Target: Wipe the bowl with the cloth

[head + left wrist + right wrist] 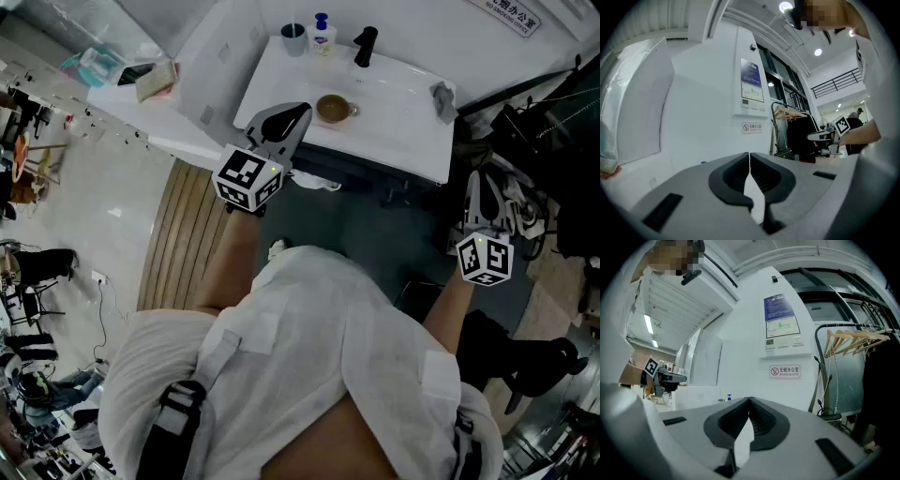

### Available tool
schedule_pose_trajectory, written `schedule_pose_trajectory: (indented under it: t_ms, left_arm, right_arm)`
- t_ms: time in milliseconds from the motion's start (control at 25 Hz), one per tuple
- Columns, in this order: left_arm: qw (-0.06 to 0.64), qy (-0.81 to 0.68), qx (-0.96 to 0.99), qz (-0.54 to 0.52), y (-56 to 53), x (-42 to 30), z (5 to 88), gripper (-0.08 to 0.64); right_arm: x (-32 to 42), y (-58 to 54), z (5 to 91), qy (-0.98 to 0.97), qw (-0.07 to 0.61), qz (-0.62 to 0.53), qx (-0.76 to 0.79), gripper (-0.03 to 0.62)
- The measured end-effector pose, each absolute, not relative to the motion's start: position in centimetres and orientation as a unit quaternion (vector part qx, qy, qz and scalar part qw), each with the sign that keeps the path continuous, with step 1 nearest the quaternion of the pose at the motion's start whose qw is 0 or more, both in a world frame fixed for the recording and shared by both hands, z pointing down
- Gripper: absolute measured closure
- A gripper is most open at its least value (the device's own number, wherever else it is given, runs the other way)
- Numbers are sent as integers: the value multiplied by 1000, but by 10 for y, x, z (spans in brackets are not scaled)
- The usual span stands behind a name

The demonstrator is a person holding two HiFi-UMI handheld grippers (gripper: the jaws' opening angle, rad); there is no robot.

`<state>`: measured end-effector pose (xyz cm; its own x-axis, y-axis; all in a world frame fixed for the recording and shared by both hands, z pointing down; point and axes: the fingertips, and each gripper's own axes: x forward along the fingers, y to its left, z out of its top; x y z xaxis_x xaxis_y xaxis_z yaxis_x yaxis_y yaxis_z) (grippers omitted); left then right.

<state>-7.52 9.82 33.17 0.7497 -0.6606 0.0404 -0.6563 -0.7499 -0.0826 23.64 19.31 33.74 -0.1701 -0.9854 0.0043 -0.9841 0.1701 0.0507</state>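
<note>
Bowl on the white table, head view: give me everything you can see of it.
The bowl is small, round and brownish, lighter inside, with a slight sheen; the material cannot be told for sure. A small handle-like stub sticks out on its right side. It stands upright, mouth up, near the middle of the white table, and looks empty. Only the table touches it; the grey cloth lies apart, at the table's right edge.
</note>
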Motion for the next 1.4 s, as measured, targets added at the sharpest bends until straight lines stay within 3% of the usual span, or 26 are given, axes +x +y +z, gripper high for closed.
schedule_pose_trajectory:
  t_ms: [840, 1400]
  left_arm:
    - [23, 342, -939, -37, 97, -62, 340, 546]
    - [5, 322, -944, -72, 39, -58, 382, 546]
  right_arm:
    - [247, 191, 351, -765, 19, -2, 644, 565]
    - [240, 115, 401, -771, 105, 18, 627, 561]
